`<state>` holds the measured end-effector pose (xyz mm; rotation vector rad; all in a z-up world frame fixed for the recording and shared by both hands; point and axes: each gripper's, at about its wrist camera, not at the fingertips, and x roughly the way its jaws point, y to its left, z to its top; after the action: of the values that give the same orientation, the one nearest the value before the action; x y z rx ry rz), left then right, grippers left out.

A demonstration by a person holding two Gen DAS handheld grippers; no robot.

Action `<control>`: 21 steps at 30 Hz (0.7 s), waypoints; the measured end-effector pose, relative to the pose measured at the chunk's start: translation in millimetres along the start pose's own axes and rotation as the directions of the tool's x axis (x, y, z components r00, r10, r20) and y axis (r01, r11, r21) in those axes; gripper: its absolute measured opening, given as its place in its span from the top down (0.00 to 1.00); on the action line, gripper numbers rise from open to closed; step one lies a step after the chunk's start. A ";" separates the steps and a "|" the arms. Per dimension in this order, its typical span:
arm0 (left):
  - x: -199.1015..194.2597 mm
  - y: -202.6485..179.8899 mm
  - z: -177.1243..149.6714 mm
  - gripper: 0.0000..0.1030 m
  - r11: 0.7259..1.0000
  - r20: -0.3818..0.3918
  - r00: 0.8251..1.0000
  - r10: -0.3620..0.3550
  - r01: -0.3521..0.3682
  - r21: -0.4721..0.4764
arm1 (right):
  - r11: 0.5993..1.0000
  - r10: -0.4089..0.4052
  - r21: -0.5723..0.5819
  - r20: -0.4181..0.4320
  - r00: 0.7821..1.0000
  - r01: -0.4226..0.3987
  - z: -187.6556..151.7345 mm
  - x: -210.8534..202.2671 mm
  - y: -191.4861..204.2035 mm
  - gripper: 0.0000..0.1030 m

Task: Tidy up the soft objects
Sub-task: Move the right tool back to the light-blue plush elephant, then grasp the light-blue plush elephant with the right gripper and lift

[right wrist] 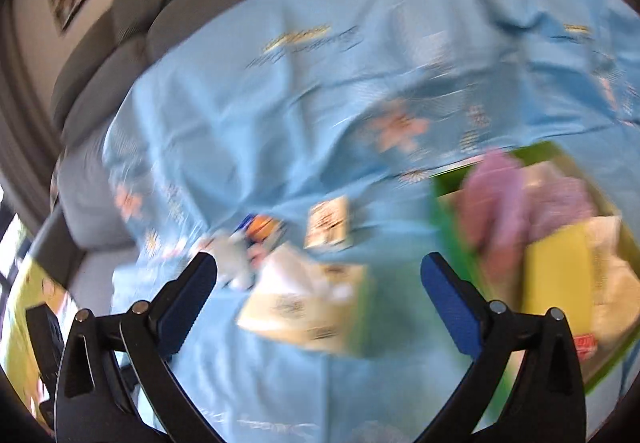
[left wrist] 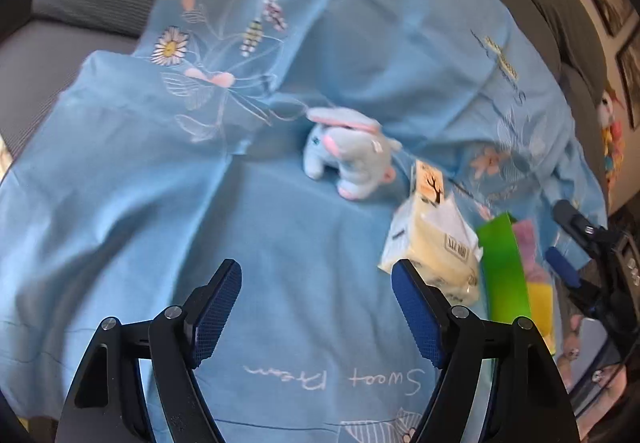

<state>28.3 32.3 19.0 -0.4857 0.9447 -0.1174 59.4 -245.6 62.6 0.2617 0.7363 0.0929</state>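
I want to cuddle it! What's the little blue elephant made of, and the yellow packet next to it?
The elephant looks like fuzzy plush fabric: its outline is soft and matte. The packet seems to be tissues in thin shiny plastic wrap, crinkled and glinting at its edges.

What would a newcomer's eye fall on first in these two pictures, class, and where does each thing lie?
First the pale blue flowered sheet spread over the grey sofa, filling both views. Next the small blue-and-pink plush toy on the sheet at mid-frame, with a cream tissue pack lying just to its lower right. Beside that, at the right, a bright green box holds pink, yellow and white soft things.
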 end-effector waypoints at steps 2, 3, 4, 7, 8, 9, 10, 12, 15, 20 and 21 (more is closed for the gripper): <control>-4.5 19.9 5.1 0.24 0.998 -0.005 1.000 -0.027 0.027 -0.060 | 0.999 0.025 -0.025 -0.044 0.999 -0.026 1.7 20.5 25.2 0.01; -5.2 27.7 6.7 0.24 0.996 -0.009 1.000 -0.023 0.023 -0.083 | 0.999 0.032 -0.034 -0.078 0.996 -0.035 4.0 36.4 40.7 0.01; -5.9 36.0 7.9 0.24 0.996 -0.016 1.000 -0.014 0.013 -0.094 | 0.999 0.035 -0.037 -0.102 0.994 -0.039 5.0 48.4 50.8 0.02; -10.5 50.4 8.6 0.24 0.995 -0.011 0.998 0.054 -0.055 -0.081 | 0.998 0.017 -0.049 -0.172 0.985 -0.026 11.4 90.2 81.7 0.02; -11.8 54.5 8.4 0.24 0.994 -0.004 0.997 0.073 -0.074 -0.080 | 0.997 -0.022 -0.079 -0.173 0.985 0.008 13.4 103.5 92.9 0.02; -12.8 57.9 7.9 0.24 0.993 -0.001 0.996 0.086 -0.086 -0.081 | 0.994 -0.047 -0.108 -0.172 0.984 0.028 14.4 112.6 101.8 0.02; -14.2 64.1 9.2 0.24 0.992 -0.006 0.995 0.096 -0.096 -0.082 | 0.989 -0.072 -0.140 -0.181 0.981 0.047 16.2 126.5 110.3 0.02; -16.5 74.1 12.0 0.24 0.991 -0.008 0.996 0.093 -0.093 -0.098 | 0.986 -0.089 -0.156 -0.223 0.971 0.055 19.2 149.3 118.0 0.03; -20.0 86.0 15.6 0.24 0.988 -0.008 0.996 0.093 -0.093 -0.121 | 0.989 -0.101 -0.129 -0.297 0.950 0.065 21.0 186.4 118.7 0.03; -22.5 96.0 18.8 0.24 0.986 -0.024 0.997 0.073 -0.076 -0.148 | 0.977 -0.175 -0.180 -0.367 0.914 0.115 9.6 227.3 112.3 0.11; -22.8 96.4 19.4 0.24 0.986 -0.025 0.997 0.072 -0.075 -0.151 | 0.982 -0.149 -0.164 -0.377 0.914 0.093 7.2 230.3 110.8 0.16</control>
<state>19.7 131.5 2.3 -0.5903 0.9938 0.0167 235.2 -100.0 -52.5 0.0576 1.1345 0.0797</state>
